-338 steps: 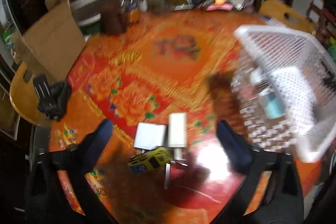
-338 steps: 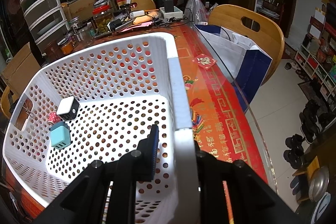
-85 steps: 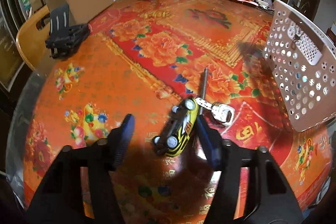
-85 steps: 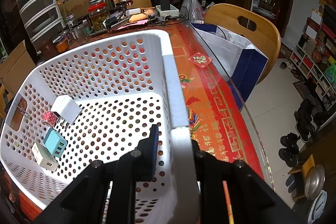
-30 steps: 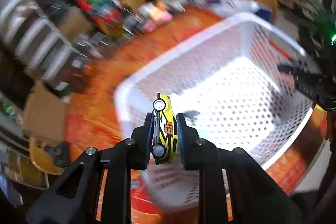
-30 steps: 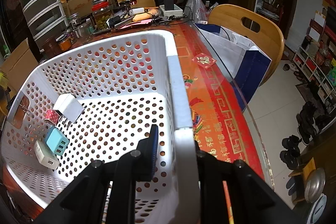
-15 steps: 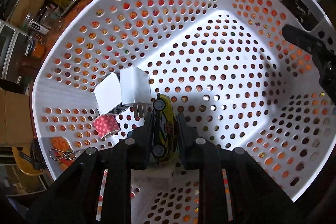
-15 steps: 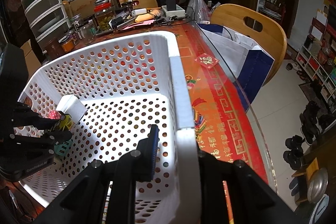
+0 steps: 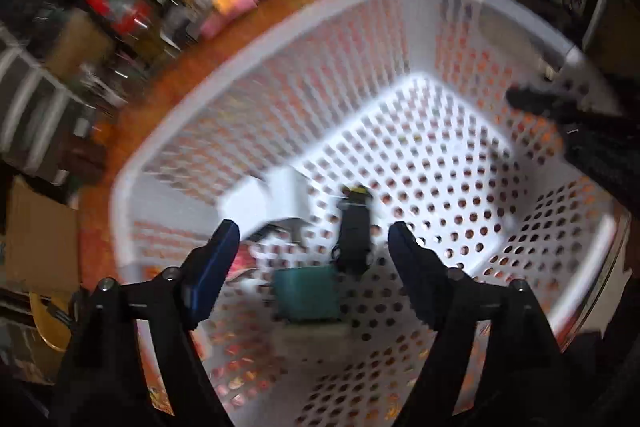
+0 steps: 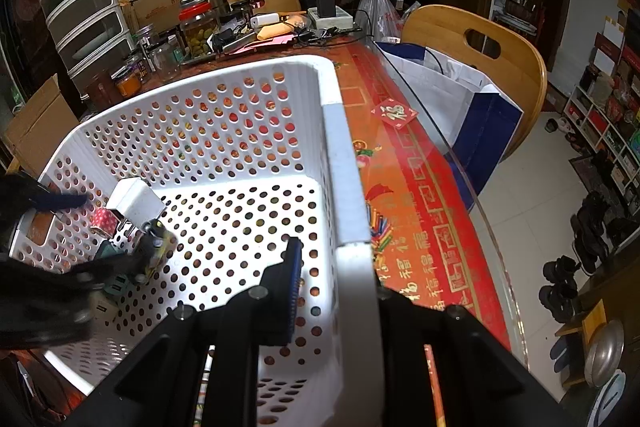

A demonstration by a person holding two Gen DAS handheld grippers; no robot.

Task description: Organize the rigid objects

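Note:
The white perforated basket (image 10: 240, 95) stands on the table. My right gripper (image 10: 340, 267) is shut on its near rim; in the left wrist view it (image 9: 560, 107) shows at the basket's right edge. The left wrist view is blurred. My left gripper (image 9: 314, 251) hangs inside the basket with its jaws opening. The yellow toy car (image 9: 354, 235) lies loose between the fingers, dark underside up, and the pads do not touch it. In the right wrist view the car (image 10: 154, 247) rests beside a white charger (image 10: 134, 205), with the left gripper (image 10: 106, 231) over it.
A teal charger (image 9: 306, 291), a pink roll (image 10: 103, 219) and another white charger lie in the basket's left corner. Jars, boxes and bags crowd the table's far side (image 10: 200, 31). A wooden chair (image 10: 480, 43) with a paper bag (image 10: 460, 99) stands at the right.
My left gripper's jaws have spread apart and let go of the toy car, which now lies on the basket floor. The right gripper and basket have not moved.

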